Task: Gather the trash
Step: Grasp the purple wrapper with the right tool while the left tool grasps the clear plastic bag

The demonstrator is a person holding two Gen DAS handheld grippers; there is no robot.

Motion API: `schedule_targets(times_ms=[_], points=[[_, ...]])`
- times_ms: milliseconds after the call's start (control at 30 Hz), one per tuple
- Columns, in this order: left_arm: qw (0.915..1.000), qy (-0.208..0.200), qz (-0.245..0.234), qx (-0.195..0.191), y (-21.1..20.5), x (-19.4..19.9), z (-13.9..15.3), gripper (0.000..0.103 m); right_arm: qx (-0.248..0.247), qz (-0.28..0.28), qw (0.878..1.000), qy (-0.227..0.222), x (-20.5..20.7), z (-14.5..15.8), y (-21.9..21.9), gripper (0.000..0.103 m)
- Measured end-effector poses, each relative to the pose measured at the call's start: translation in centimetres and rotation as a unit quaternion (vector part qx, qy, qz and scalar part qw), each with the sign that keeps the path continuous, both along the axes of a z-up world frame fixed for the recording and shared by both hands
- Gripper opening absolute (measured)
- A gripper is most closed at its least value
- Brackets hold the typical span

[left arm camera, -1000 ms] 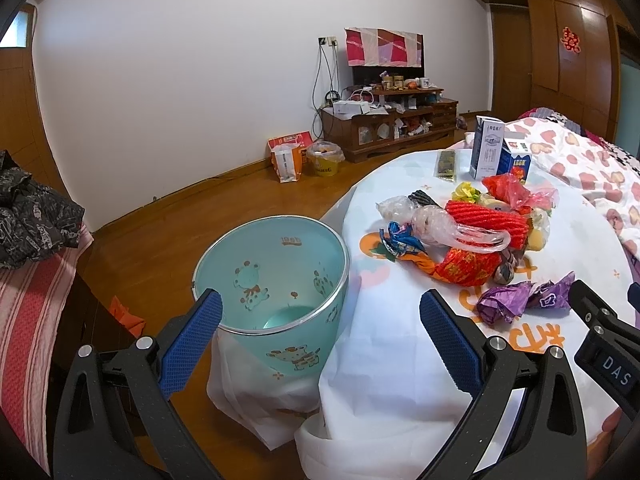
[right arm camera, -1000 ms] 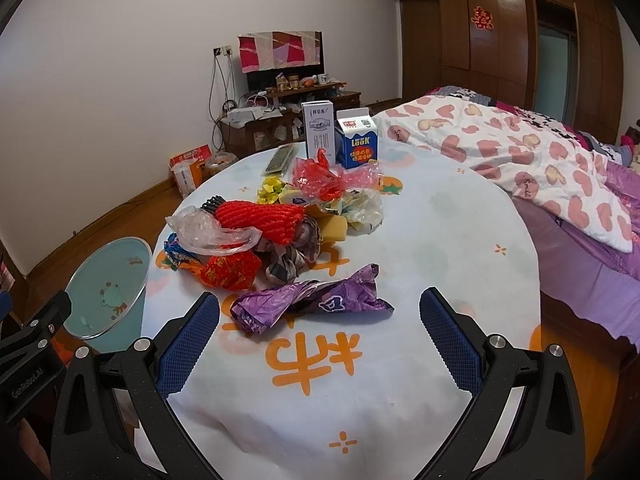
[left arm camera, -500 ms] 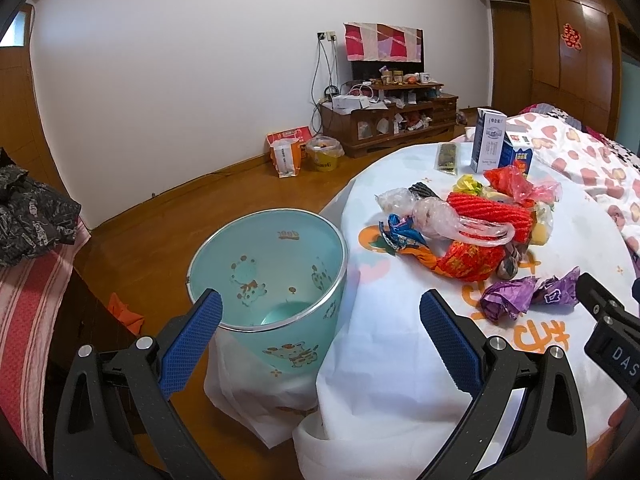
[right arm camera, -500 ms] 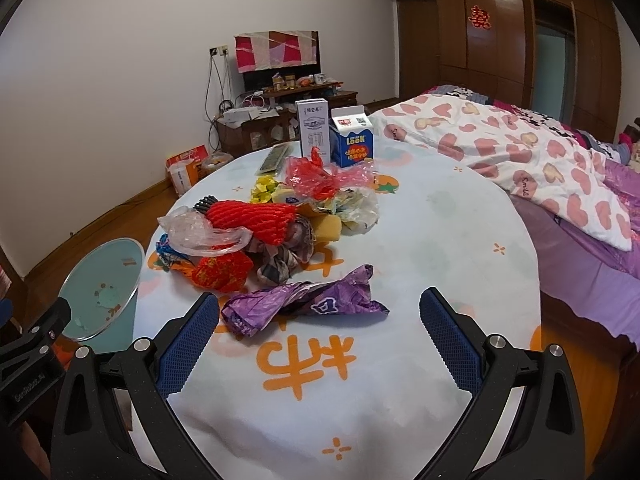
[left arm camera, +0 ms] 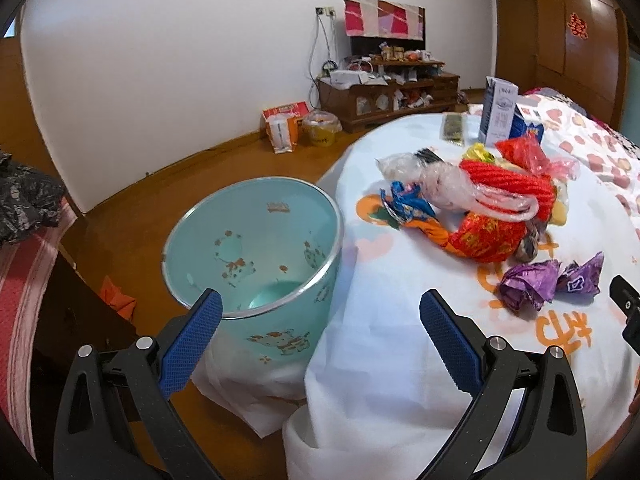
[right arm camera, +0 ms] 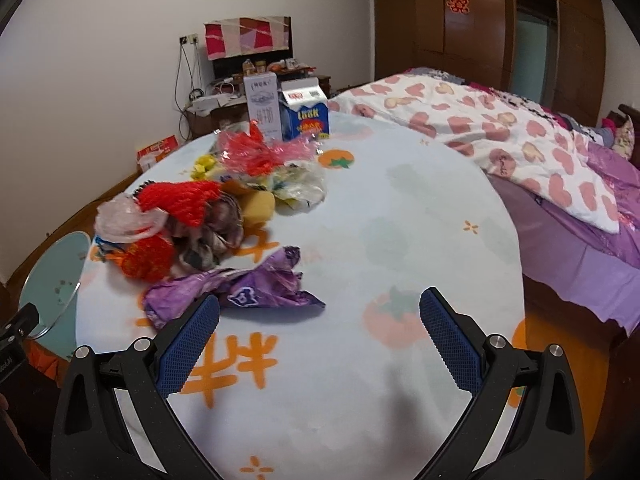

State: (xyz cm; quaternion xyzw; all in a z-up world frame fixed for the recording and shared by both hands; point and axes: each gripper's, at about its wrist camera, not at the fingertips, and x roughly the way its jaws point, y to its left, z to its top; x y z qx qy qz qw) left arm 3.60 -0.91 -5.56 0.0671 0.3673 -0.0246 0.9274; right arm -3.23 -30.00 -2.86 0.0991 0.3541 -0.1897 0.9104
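1. The pale blue bin (left arm camera: 256, 248) stands on the floor at the far left, just beside the draped edge of the round table (left arm camera: 384, 344). It looks empty, so by my reading the collecting has not started.
2. The left gripper (left arm camera: 320, 316) hangs over the gap between bin and table, its jaws wide and holding nothing.
3. The trash lies in a heap right of the bin: a clear plastic bag (left arm camera: 452, 184), a red net (left arm camera: 508, 180) and a red-orange wrapper (left arm camera: 488, 236), with a purple wrapper (right arm camera: 236, 292) lying nearest, apart from the heap.
4. The right gripper (right arm camera: 320, 316) is low over the cloth, jaws wide and empty, its left finger (right arm camera: 188, 344) just beside the purple wrapper.
5. To do this step well, I would shift the right gripper leftward, straddle the wrapper's crumpled bulk, and close without pinching the cloth.
6. Only the left view shows the bin's inside; in the right view it is a sliver at the edge.
7. Only the right view shows the bed (right arm camera: 540, 148) and both cartons (right arm camera: 304, 114) face-on.
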Motion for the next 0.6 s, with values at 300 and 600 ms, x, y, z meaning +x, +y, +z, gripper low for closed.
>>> schedule_targets(times_ms=[300, 600], points=[[0.9996, 0.022, -0.017, -0.011, -0.5, 1.3, -1.8, 0.097, 0.026, 0.033, 0.999, 0.010, 1.4, -1.7, -0.3, 0.097], [0.9997, 0.019, -0.016, -0.008, -0.8, 2.6, -1.9, 0.097, 0.060, 0.061, 0.996, 0.032, 5.3, -3.2, -0.5, 0.068]])
